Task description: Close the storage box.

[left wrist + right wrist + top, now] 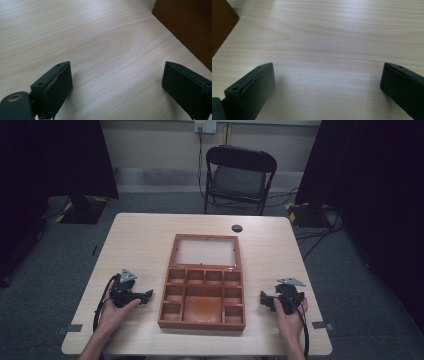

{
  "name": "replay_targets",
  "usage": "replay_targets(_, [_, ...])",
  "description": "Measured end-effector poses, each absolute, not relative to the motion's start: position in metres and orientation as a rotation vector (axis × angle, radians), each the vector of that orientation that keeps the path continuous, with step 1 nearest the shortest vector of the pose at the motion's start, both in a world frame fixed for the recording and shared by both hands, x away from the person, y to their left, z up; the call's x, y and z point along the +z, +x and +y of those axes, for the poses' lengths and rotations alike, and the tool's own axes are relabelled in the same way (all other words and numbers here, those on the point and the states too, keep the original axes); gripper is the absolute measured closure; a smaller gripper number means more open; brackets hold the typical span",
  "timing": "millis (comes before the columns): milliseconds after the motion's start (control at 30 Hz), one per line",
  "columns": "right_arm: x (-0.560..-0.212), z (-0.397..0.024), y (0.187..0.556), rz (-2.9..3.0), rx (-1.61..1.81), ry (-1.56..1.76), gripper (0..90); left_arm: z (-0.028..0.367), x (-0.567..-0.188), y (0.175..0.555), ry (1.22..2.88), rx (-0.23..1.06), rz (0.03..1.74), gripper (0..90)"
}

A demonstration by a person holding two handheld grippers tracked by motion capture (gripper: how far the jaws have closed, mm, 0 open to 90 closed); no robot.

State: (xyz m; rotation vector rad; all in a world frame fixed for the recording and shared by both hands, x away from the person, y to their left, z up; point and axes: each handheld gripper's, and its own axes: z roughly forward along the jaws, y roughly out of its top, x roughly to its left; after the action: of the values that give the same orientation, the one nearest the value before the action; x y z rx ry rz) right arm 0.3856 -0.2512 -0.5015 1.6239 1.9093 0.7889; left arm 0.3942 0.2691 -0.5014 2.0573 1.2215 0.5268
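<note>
An open brown wooden box (pixel 202 292) with several empty compartments lies in the middle of the table, its glass-paned lid (pixel 206 251) folded back flat. My left gripper (pixel 146 295) rests on the table just left of the box, held by a hand, jaws wide apart with nothing between them (pixel 117 82). The box's brown side (pixel 187 27) shows at the upper right of the left gripper view. My right gripper (pixel 263 300) sits on the table right of the box, also open and empty (pixel 328 85). A corner of the box (pixel 222 22) shows at the upper left there.
The light wooden table (pixel 140 240) has a small black round disc (pixel 237 228) near its far edge. A black folding chair (pixel 239 177) stands behind the table. Dark curtains and cables flank the floor on both sides.
</note>
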Motion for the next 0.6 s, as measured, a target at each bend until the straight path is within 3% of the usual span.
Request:
replay_targets(133, [-0.502,-0.251,0.385,1.906,0.788,1.628,0.0,0.268,-0.499,0.393,2.032,0.512,1.251,16.3])
replay_targets(200, [-0.501,-0.25,0.384,1.911,0.78,1.63,0.7,0.268,-0.499,0.392,2.018,0.498,1.262,15.9])
replay_targets(267, [-0.497,-0.249,0.381,1.915,0.789,1.635,17.5,0.266,-0.498,0.391,2.028,0.502,1.266,16.0])
replay_targets(600, [-0.478,-0.253,0.391,1.936,0.857,1.612,17.0,0.256,-0.482,0.396,2.029,0.442,1.218,20.9])
